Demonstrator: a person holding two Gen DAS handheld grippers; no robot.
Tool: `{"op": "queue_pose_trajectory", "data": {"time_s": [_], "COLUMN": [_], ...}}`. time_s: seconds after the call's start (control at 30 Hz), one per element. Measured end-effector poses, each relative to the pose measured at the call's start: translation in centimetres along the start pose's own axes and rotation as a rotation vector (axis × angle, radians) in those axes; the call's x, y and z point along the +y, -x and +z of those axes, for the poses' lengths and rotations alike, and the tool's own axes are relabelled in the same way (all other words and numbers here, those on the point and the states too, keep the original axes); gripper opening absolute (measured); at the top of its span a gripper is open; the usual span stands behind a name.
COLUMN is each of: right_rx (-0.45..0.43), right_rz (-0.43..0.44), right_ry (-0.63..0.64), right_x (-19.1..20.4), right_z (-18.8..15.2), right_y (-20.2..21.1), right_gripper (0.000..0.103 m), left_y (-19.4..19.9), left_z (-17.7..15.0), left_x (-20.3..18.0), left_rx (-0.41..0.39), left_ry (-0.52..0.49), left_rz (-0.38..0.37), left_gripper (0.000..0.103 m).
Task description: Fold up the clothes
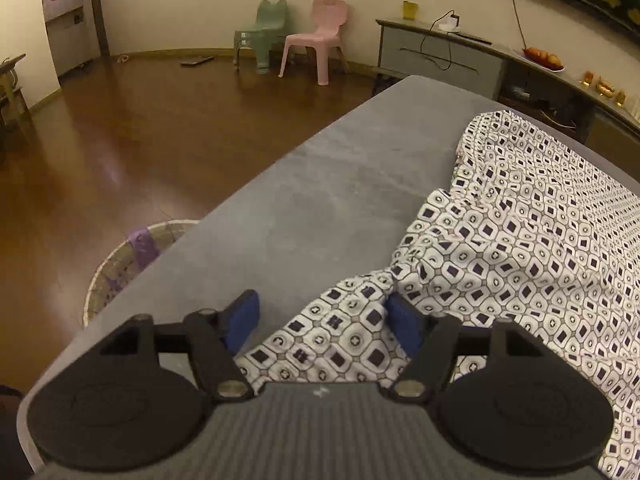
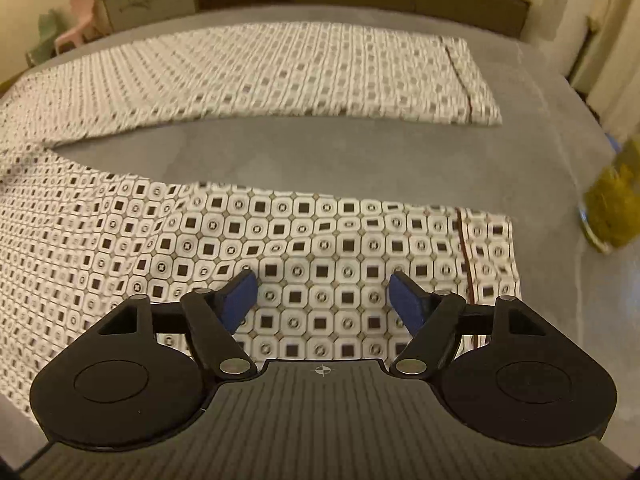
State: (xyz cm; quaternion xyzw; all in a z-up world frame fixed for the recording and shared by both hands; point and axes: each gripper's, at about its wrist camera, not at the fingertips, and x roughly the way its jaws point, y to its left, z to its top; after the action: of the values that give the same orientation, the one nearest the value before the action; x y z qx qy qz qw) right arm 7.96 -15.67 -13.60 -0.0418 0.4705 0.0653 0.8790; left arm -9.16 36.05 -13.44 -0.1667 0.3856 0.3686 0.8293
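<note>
The white, dark-square-patterned cotton trousers [image 2: 280,80] are spread on the grey table [image 2: 360,152], legs toward three o'clock, unfolded; every fold remains. Left gripper [image 1: 322,312] and right gripper [image 2: 322,292] are held released, nothing grasped.

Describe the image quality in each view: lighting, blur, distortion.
Left wrist view: warm dim light, sharp, with glare on the wooden floor and fisheye bending of the grey surface. Right wrist view: same warm cast, but the far pant leg is motion-blurred while the near leg stays crisp.

Far trouser leg [image 2: 280,76] motion-blurred, yellow object [image 2: 612,208] smeared — basket [image 1: 120,264] half hidden by table edge [image 1: 248,216]
</note>
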Motion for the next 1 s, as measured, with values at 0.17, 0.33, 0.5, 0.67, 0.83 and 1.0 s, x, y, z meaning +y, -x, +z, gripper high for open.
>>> {"op": "queue_pose_trajectory", "data": {"time_s": [0.17, 0.33, 0.5, 0.67, 0.83, 1.0], "right_rx": [-0.056, -0.081, -0.034, -0.051, -0.083, -0.139], "right_rz": [-0.023, -0.058, -0.092, -0.1, -0.191, -0.064], "right_ry": [-0.117, -0.174, -0.187, -0.127, -0.188, -0.246], "right_x": [-2.7, -5.3, -6.5, -5.8, -7.1, -5.8], "right_z": [-0.7, -2.9, -3.1, -1.5, -0.4, -1.7], "right_y": [1.8, 3.7, 1.9, 0.5, -0.4, 3.3], "right_gripper": [0.059, 0.061, 0.062, 0.064, 0.063, 0.053], "left_y": [3.5, 4.5, 3.0, 1.8, 2.1, 5.3], "left_z": [0.2, -0.4, -1.7, -3.3, -2.2, -2.9], "left_x": [-0.9, -4.0, -5.6, -5.5, -5.4, -4.6], "left_rx": [-0.012, 0.027, 0.053, 0.043, 0.051, 0.098], "left_ry": [0.024, -0.124, -0.259, -0.302, -0.234, -0.173], "left_rz": [-0.162, -0.313, -0.281, -0.194, -0.115, -0.312], "left_gripper": [0.056, 0.057, 0.057, 0.068, 0.059, 0.058]}}
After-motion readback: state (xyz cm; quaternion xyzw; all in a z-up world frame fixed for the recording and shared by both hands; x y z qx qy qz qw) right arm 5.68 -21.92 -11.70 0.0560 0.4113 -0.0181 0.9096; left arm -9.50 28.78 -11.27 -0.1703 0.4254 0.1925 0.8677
